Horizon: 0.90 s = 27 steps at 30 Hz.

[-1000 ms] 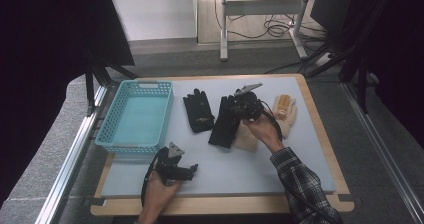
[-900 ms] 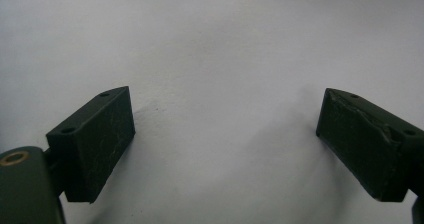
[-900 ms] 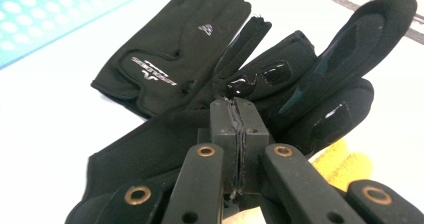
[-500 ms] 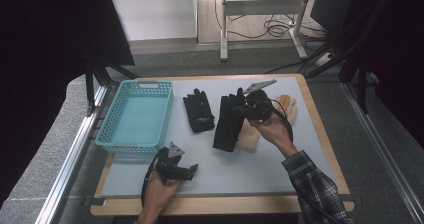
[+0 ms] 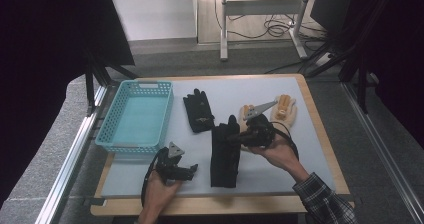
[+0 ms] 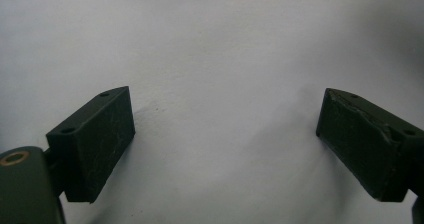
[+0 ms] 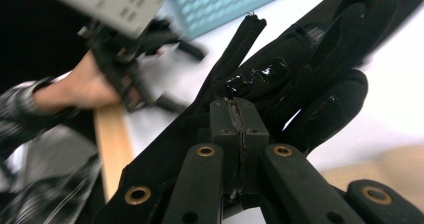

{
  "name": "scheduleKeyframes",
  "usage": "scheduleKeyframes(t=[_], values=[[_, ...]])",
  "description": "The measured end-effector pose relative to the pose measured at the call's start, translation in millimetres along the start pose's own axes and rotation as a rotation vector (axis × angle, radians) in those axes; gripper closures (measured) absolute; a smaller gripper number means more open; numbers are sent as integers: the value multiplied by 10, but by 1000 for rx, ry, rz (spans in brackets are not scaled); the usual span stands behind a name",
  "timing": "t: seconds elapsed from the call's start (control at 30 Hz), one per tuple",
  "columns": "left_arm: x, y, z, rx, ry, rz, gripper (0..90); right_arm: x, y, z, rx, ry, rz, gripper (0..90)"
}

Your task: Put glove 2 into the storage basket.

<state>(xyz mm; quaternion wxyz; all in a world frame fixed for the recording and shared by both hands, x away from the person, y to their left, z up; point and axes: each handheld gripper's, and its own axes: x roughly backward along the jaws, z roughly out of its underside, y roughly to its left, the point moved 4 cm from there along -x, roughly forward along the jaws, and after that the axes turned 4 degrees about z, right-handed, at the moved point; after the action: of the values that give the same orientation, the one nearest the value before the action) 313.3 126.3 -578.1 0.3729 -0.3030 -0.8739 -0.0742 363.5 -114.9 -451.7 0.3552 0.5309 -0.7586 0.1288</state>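
Observation:
My right gripper (image 5: 236,138) is shut on a black glove (image 5: 223,151), pinching its fabric near the fingers; the glove trails down toward the table's front edge. In the right gripper view the jaws (image 7: 238,112) press together on the black glove (image 7: 305,64). A second black glove (image 5: 198,113) lies flat beside the basket. Two tan gloves (image 5: 283,109) lie at the right, behind my right hand. My left gripper (image 5: 189,170) rests open near the front edge; its view has the jaws (image 6: 225,134) wide apart over bare table.
A light blue plastic basket (image 5: 137,115) stands with nothing in it at the left of the grey table top (image 5: 280,171). The table has a wooden rim. Metal rails run along both sides, and a desk frame stands on the floor beyond.
My right gripper has moved toward the front of the table, dragging the black glove with it. The left gripper has stayed where it was.

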Motion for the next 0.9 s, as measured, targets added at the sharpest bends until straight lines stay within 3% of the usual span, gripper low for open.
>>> scheduleKeyframes(t=[0.03, 0.07, 0.13, 0.3, 0.43, 0.57, 0.9], values=[[0, 0, 0, 0, 1, 0, 86, -94, 28, 93, 5, 26, -28, 877], [1, 0, 0, 0, 1, 0, 86, -94, 28, 93, 5, 26, -28, 877], [1, 1, 1, -1, 1, 0, 86, -255, 4, 227, -5, 67, -49, 877], [1, 0, 1, 0, 1, 0, 86, -441, -81, 357, -20, 95, -56, 874], [4, 3, 2, -4, 6, 0, 86, -567, -136, 428, -6, 102, -25, 832], [4, 3, 2, -4, 6, 0, 86, -537, -179, 389, -7, 67, 22, 732], [4, 1, 3, -2, 5, 1, 86, -561, -281, 261, 29, 47, 115, 590]])
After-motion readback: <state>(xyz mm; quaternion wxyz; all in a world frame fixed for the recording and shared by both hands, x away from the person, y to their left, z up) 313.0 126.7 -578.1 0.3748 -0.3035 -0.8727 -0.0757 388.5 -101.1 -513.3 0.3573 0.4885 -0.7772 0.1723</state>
